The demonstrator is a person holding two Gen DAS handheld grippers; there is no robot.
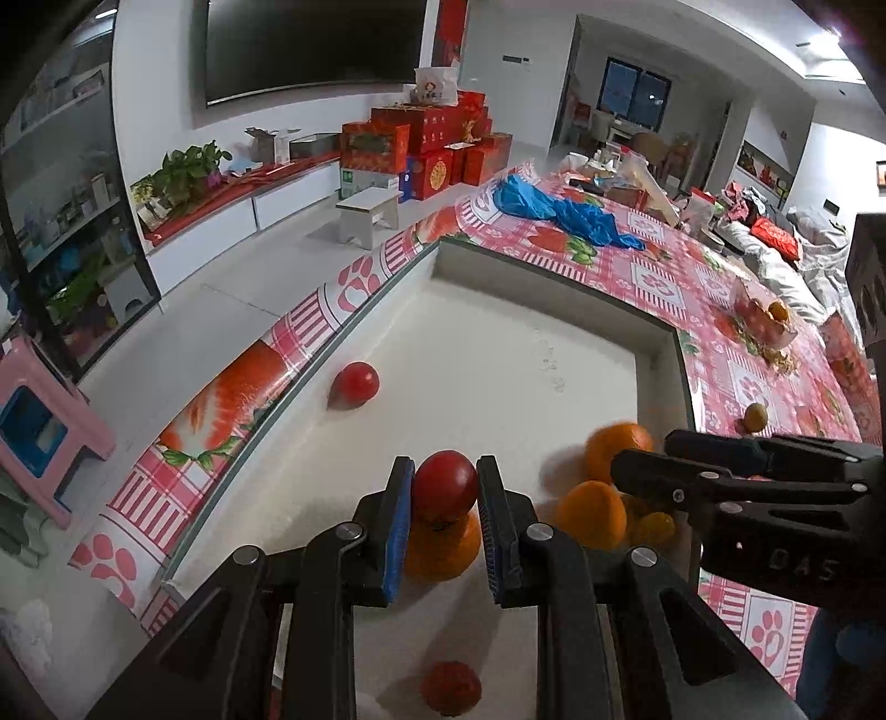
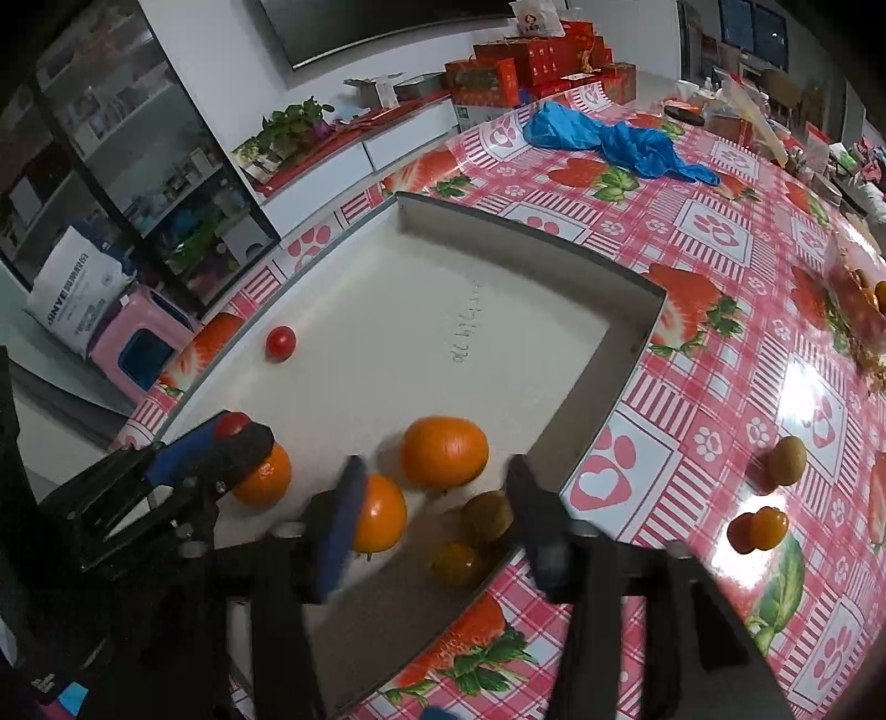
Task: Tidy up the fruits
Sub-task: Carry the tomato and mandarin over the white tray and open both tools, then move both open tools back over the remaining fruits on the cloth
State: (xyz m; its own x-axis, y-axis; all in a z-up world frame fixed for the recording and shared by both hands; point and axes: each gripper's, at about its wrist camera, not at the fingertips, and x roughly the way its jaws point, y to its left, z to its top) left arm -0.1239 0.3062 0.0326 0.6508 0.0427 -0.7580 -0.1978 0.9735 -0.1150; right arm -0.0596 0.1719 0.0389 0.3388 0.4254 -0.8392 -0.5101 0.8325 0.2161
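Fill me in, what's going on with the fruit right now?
The left hand-held gripper is shut on a red tomato above an orange in the white tray. The right hand-held gripper is open over the tray's corner, where oranges and a kiwi sit. A few fruits remain on the tablecloth.

Place: a lived-in home, an open living and dining room.
Wall: a large dark television [image 1: 315,47] hangs above a long low white cabinet [image 1: 243,207] with a red top.
Greenery: a leafy houseplant [image 1: 188,166] stands on that cabinet.
Gifts: red gift boxes [image 1: 426,147] are stacked on the floor beside it.
Storage: a glass-fronted shelf unit [image 1: 61,221] holds household bits.
Seating: a pink plastic stool [image 1: 39,421] and a small white stool [image 1: 368,213] stand on the pale floor.
Bench: a strawberry-and-paw-print oilcloth [image 2: 720,343] covers it, with a crumpled blue plastic bag [image 2: 614,141] lying on top.
Far end: a dark window [image 1: 637,91] and cluttered furniture.
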